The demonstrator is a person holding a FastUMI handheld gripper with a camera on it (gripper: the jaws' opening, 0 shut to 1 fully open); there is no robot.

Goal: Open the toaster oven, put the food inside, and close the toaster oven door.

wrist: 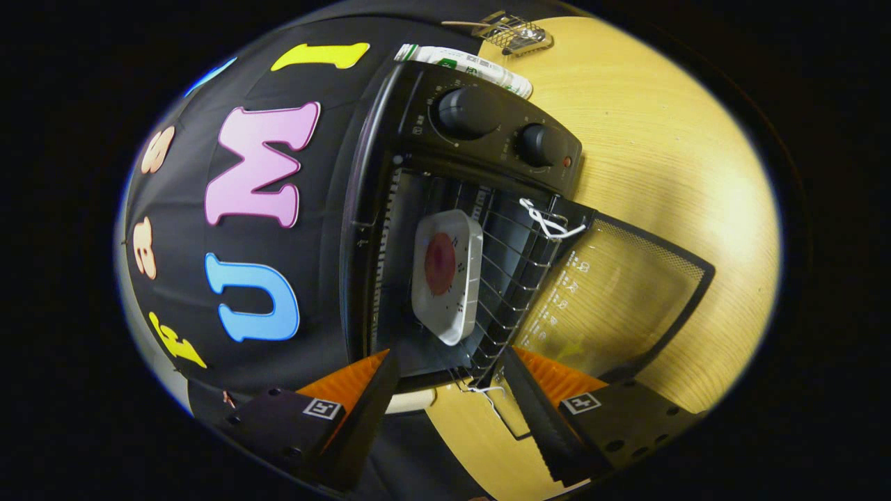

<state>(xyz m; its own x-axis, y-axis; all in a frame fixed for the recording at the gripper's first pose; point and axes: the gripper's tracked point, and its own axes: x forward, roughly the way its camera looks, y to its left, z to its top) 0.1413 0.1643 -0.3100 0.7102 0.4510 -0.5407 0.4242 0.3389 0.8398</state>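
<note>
Nearest, my claw [449,410]: fingers spread apart with nothing between them, held rolled to one side, tips just short of the oven's mouth.
Door [612,299]: glass door of the toaster oven dropped fully open, lying out over the desk [682,160], just ahead of one of my fingers.
Rack [511,278]: wire rack inside the cavity; a white tie [550,223] is knotted at its front edge by the hinge.
Food [440,263]: reddish round piece on a white square plate [449,275], sitting on the rack inside the toaster oven [418,139], beyond my fingertips.
Knobs [466,111]: two dark dials on the panel beside the cavity.
Farthest: a white tube [466,66] against the oven's far side, and a small wire basket [511,31] past it on the desk.
</note>
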